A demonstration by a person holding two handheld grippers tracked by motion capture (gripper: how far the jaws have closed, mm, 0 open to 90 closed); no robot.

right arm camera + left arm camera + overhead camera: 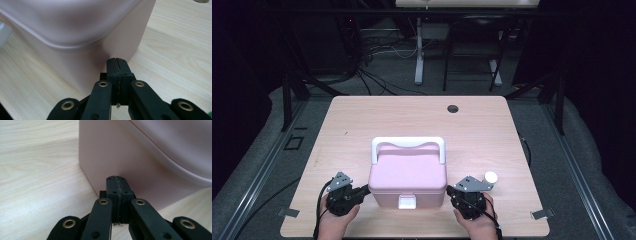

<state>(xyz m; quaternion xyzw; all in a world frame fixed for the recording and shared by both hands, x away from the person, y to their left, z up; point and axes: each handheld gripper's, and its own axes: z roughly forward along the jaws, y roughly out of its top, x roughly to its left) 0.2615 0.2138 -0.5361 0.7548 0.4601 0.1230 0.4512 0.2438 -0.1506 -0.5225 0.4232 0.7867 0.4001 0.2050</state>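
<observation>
A pink lidded box [407,177] with a white handle [408,145] and a white front latch [407,202] stands near the table's front edge. My left gripper [365,190] is at the box's left lower wall [120,152], jaws shut with nothing between them, tips against or just short of the wall. My right gripper [451,192] mirrors it at the right lower wall [82,62], shut and empty, tips close to the pink side. A hand holds each gripper from the bottom edge.
The light wooden table [362,120] has a round cable hole [452,108] at the back right. A small white round object [490,176] sits just behind the right gripper. Dark floor, cables and frame legs surround the table.
</observation>
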